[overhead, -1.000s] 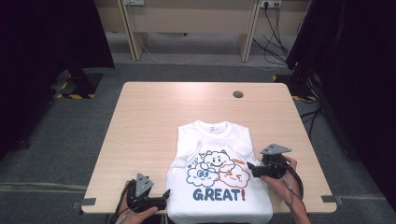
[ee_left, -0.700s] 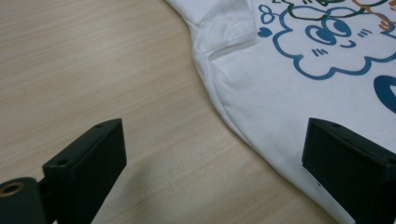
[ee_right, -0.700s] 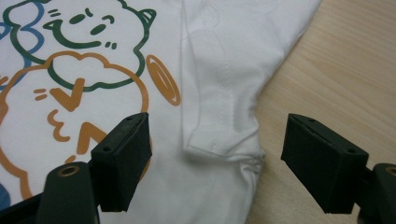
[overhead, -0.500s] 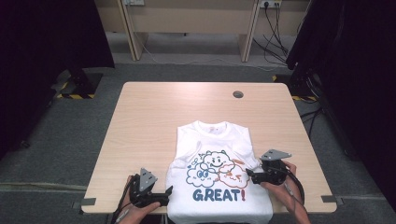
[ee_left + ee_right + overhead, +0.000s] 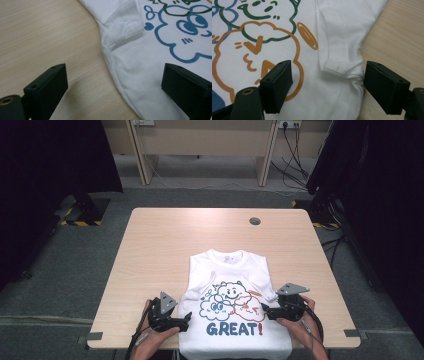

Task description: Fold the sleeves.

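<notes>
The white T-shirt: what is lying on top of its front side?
On the white T-shirt, both short sleeves are folded inward onto the front: one, the other. The fabric beneath each folded sleeve is covered. Neither gripper lies on it.

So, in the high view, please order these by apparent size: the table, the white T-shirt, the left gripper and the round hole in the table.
1. table
2. white T-shirt
3. left gripper
4. round hole, clearly the smallest
</notes>
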Motion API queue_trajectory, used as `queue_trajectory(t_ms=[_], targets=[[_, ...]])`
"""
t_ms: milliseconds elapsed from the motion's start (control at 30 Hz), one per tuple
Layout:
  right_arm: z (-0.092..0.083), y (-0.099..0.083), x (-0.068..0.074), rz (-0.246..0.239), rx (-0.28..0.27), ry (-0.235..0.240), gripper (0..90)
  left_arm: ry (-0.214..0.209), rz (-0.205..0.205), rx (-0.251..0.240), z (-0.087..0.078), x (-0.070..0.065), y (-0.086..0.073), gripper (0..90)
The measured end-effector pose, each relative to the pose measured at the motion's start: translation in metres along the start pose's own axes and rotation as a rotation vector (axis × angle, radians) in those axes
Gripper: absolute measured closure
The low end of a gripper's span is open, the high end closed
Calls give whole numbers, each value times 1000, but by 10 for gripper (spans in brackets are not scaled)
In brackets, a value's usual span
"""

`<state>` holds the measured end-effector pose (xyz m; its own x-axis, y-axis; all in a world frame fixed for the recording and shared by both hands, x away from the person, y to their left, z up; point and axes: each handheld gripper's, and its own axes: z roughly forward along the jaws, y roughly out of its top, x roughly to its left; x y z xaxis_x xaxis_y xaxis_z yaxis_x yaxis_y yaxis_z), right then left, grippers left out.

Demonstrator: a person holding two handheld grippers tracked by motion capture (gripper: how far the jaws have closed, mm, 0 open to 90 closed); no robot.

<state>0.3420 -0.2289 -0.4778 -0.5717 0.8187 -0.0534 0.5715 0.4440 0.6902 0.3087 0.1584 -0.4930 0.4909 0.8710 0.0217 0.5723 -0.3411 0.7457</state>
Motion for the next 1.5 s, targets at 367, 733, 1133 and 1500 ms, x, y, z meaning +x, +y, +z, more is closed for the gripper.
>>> queue_trajectory(t_ms=[367,733,1133,1500], targets=[[8,6,11,18,-5,27,201,22,-27,9,-7,19,-7,49],[18,16,24,-3,-4,50,183,29,-68,5,-14,33,-16,49],[7,33,-15,148,-96,-9,178,46,-53,7,-11,35,-10,63],[47,49,-25,92,-3,-132,183,35,-77,6,-7,41,-10,49]])
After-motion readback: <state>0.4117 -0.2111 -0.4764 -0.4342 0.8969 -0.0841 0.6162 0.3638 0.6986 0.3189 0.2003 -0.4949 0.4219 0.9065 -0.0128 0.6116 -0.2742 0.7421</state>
